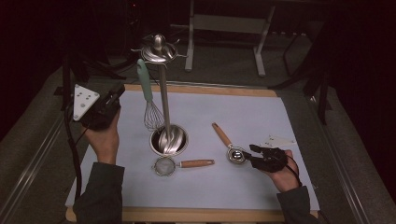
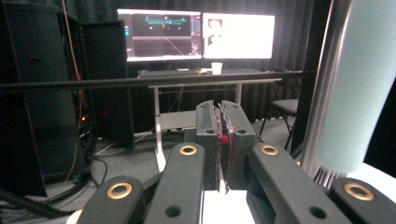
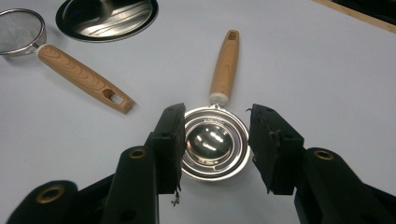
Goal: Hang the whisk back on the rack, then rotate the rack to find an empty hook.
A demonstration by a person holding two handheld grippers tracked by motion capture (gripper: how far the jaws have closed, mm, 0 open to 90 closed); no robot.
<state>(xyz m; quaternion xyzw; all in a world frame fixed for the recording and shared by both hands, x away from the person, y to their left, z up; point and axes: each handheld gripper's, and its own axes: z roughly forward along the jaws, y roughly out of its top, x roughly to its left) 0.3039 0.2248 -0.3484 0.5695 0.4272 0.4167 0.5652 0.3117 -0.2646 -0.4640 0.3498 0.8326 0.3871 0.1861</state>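
Right gripper [image 3: 215,149] sits low over the white mat [image 1: 261,116] at its right side. Its jaws straddle the round steel bowl of an egg separator [image 3: 208,142]: left pad against the rim, right pad just beside it with a thin gap, so not visibly clamped; I read it as released.

The separator has a shallow polished bowl with concentric rings, a domed centre and a slot along the near edge. A white collar joins it to a light wood handle [image 3: 225,65] with a slotted hanging hole at its end. It lies flat, the handle pointing away from the gripper. In the high view it is right of centre [image 1: 231,148], handle angled up-left.

Left gripper [image 2: 223,140] is held above the mat's left edge [image 1: 95,109], jaws nearly closed with nothing between them. A pale green whisk handle [image 2: 355,84] shows blurred, close on its right; contact cannot be judged.

The whisk [image 1: 148,100] hangs from a steel utensil stand [image 1: 164,93] near centre. A mesh strainer [image 1: 180,164] with a wood handle lies in front of the stand's base.
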